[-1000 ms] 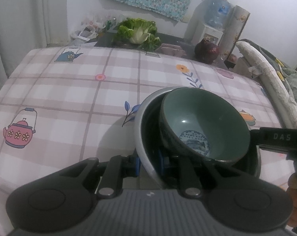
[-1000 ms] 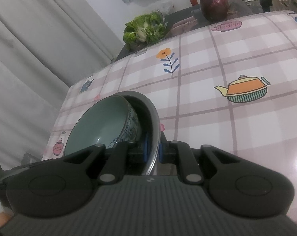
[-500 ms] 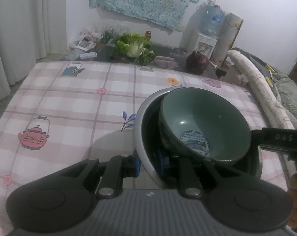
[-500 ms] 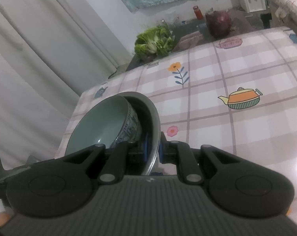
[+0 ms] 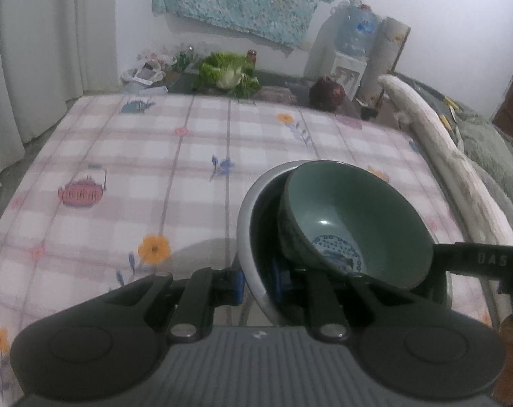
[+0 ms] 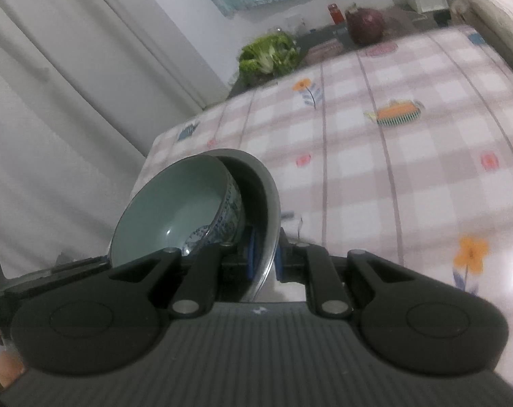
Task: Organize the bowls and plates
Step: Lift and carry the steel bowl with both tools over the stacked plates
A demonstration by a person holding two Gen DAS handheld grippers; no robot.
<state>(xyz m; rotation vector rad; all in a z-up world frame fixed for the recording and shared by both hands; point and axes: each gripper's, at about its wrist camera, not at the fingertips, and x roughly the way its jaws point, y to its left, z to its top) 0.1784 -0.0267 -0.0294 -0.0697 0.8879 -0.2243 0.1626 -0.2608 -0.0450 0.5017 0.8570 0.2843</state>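
A green ceramic bowl [image 5: 358, 217] with a blue fish print inside sits tilted in a larger steel bowl [image 5: 248, 224]. My left gripper [image 5: 258, 279] is shut on the steel bowl's near rim and holds the stack above the table. My right gripper [image 6: 265, 257] is shut on the opposite rim of the steel bowl [image 6: 268, 190]; the green bowl [image 6: 175, 217] leans to its left. The right gripper's body [image 5: 480, 259] shows at the right edge of the left wrist view.
The table has a pink checked cloth [image 5: 175, 156] with teapots and flowers. Behind it lie a cabbage [image 5: 226, 73], a red onion [image 5: 326, 93] and a water dispenser [image 5: 349, 54]. Curtains [image 6: 70, 84] hang at the left. A padded bench [image 5: 453, 156] runs along the right.
Both grippers have risen and pulled back with the stacked bowls; the table now looks farther below and more of the room shows.
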